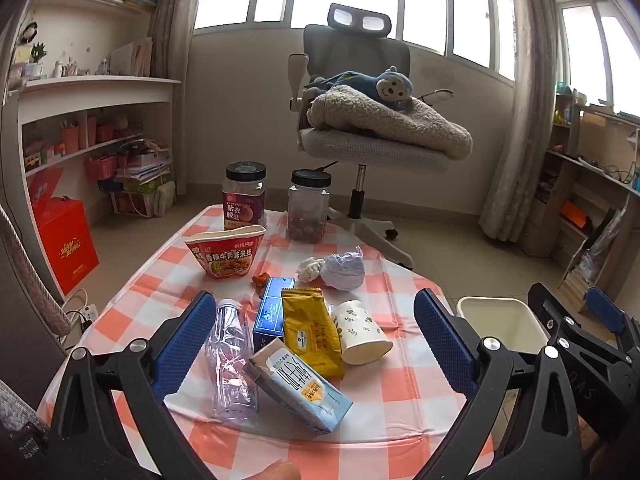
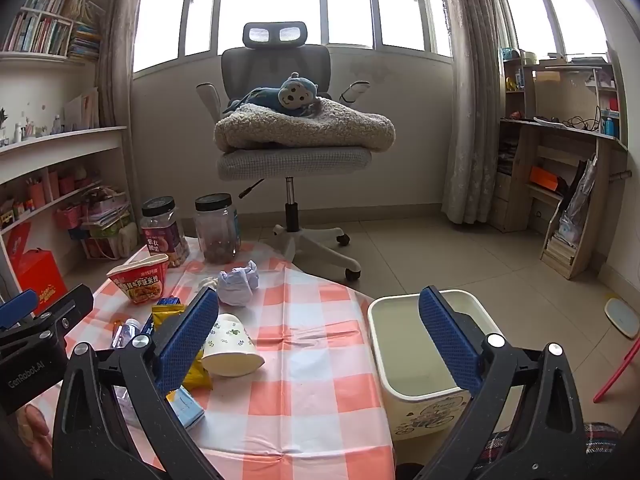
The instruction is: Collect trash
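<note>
The surface (image 1: 404, 396) carries all items; the bin (image 2: 416, 396) stands on the floor just beside its right edge. At the far edge, two jars stand side by side: the labelled jar (image 1: 244, 196) left, the second jar (image 1: 308, 206) right. The noodle cup (image 1: 226, 252) sits in front of the labelled jar. Right of it lie a tissue wad (image 1: 309, 269) and a crumpled bag (image 1: 343, 271), touching. Nearer, from left to right: bottle (image 1: 232, 360), box (image 1: 274, 308), snack packet (image 1: 311, 330), and paper cup (image 1: 362, 332) on its side. The carton (image 1: 298, 390) lies nearest, overlapping the bottle and the packet. The chair (image 1: 360, 92) stands behind the surface.
</note>
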The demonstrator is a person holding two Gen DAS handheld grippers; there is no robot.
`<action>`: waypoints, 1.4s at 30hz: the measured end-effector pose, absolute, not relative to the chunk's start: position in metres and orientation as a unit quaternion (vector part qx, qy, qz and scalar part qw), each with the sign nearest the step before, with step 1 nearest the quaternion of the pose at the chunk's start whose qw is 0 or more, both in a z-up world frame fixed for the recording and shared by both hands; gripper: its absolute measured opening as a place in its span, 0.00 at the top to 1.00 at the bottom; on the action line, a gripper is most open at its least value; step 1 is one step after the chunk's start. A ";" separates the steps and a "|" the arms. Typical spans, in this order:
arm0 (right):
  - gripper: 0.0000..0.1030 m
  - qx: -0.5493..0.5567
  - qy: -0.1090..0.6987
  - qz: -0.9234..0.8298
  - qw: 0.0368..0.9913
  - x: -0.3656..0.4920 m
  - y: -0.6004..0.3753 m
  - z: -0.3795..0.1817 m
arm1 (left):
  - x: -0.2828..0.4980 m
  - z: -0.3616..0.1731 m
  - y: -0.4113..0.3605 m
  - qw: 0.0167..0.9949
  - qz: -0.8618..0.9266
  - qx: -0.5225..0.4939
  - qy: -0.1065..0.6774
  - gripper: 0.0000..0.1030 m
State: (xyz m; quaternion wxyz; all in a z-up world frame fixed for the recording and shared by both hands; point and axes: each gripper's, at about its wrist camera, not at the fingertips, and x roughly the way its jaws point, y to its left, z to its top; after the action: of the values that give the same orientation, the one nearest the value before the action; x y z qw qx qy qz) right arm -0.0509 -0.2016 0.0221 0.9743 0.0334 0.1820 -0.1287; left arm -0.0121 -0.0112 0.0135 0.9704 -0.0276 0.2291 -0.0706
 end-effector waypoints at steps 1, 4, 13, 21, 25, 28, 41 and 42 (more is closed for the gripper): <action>0.07 0.033 0.182 -0.129 0.974 -0.051 -0.201 0.022 | -0.012 0.013 -0.011 0.970 -0.070 -0.028 0.229 0.07; 0.07 0.032 0.182 -0.129 0.974 -0.052 -0.201 0.022 | -0.012 0.012 -0.010 0.970 -0.071 -0.029 0.231 0.07; 0.07 0.033 0.183 -0.129 0.974 -0.050 -0.200 0.021 | -0.013 0.009 -0.008 0.970 -0.071 -0.030 0.233 0.07; 0.07 0.033 0.181 -0.128 0.975 -0.051 -0.202 0.025 | -0.010 0.005 -0.005 0.968 -0.068 -0.033 0.239 0.07; 0.07 0.040 0.200 -0.120 0.971 -0.041 -0.195 0.018 | -0.001 0.004 -0.002 0.963 -0.055 -0.029 0.262 0.07; 0.07 0.062 0.241 -0.107 0.963 -0.028 -0.205 0.023 | 0.013 0.004 0.007 0.956 -0.040 -0.028 0.289 0.07; 0.07 0.046 0.421 -0.029 0.906 0.077 -0.194 0.012 | 0.118 -0.027 0.092 0.859 -0.047 -0.094 0.502 0.07; 0.07 0.041 0.432 -0.025 0.900 0.085 -0.192 0.008 | 0.122 -0.040 0.093 0.844 -0.040 -0.089 0.528 0.07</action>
State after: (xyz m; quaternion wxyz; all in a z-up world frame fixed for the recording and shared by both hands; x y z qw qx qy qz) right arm 0.0853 -0.1924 0.0076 0.9004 0.0406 0.4325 -0.0252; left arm 0.1224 0.0932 -0.0405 0.8439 -0.0888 0.5276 -0.0396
